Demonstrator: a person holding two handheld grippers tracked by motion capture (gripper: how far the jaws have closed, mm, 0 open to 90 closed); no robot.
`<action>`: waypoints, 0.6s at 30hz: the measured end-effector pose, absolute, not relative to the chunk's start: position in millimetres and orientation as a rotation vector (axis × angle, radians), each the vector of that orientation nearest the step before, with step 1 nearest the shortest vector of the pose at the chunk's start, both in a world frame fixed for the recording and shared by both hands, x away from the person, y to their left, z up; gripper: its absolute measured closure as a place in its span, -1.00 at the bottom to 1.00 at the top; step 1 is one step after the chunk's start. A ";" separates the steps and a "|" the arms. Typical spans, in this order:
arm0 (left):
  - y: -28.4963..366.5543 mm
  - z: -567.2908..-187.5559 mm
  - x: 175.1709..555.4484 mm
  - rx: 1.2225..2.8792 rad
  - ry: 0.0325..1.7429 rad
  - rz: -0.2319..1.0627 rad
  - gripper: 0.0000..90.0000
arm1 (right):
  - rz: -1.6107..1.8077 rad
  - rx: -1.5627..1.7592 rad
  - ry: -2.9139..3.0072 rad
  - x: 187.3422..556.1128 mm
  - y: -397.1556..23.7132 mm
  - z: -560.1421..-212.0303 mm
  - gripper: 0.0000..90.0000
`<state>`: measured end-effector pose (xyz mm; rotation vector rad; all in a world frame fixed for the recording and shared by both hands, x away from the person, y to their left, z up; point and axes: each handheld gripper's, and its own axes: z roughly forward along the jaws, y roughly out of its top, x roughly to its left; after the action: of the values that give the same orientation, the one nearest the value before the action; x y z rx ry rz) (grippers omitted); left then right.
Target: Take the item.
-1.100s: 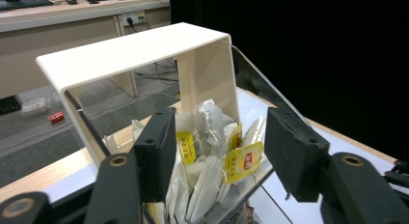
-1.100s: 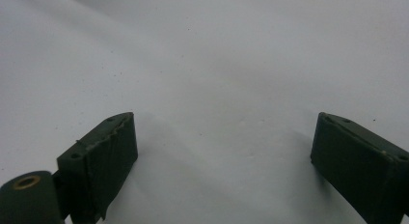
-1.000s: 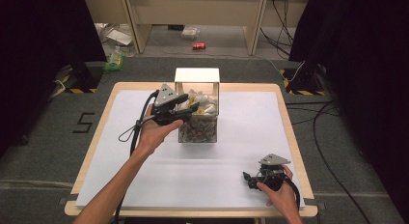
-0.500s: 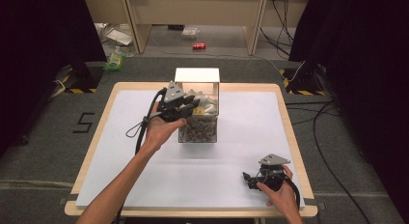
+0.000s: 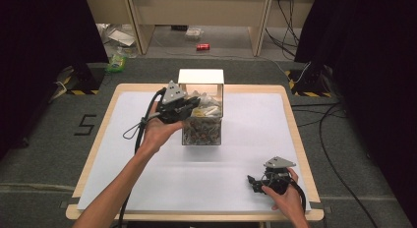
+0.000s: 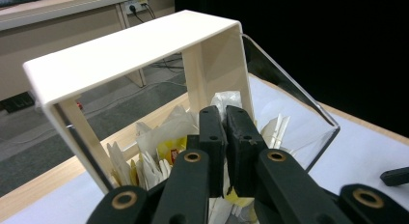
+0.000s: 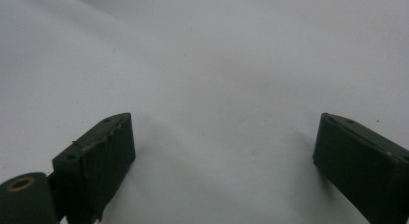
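**Two grippers, one box of packets**

One clear acrylic box (image 5: pixel 201 121) with a cream lid stands at the table's (image 5: pixel 246 139) far centre, heaped with sachets (image 6: pixel 171 142). The left gripper (image 6: pixel 226 132) reaches into its open top, jaws nearly together; whether they pinch a sachet cannot be told. The right gripper (image 7: pixel 222 156), well apart near the table's front-right corner, rests with jaws wide, holding nothing.

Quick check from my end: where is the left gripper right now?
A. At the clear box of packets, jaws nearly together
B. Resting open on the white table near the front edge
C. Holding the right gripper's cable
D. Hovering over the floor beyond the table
A: the high view has the left gripper at the clear box, and the left gripper view shows its jaws nearly together over the packets.
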<state>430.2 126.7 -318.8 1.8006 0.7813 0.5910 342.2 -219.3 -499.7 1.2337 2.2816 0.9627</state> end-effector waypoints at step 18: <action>162.0 -274.2 413.7 1.726 0.735 0.618 0.90 | 0.962 1.233 2.281 342.1 -219.2 -499.7 -0.82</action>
<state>413.7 162.0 -274.2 1.7255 0.7348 0.6184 342.1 -219.2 -499.7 1.2335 2.2814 0.9618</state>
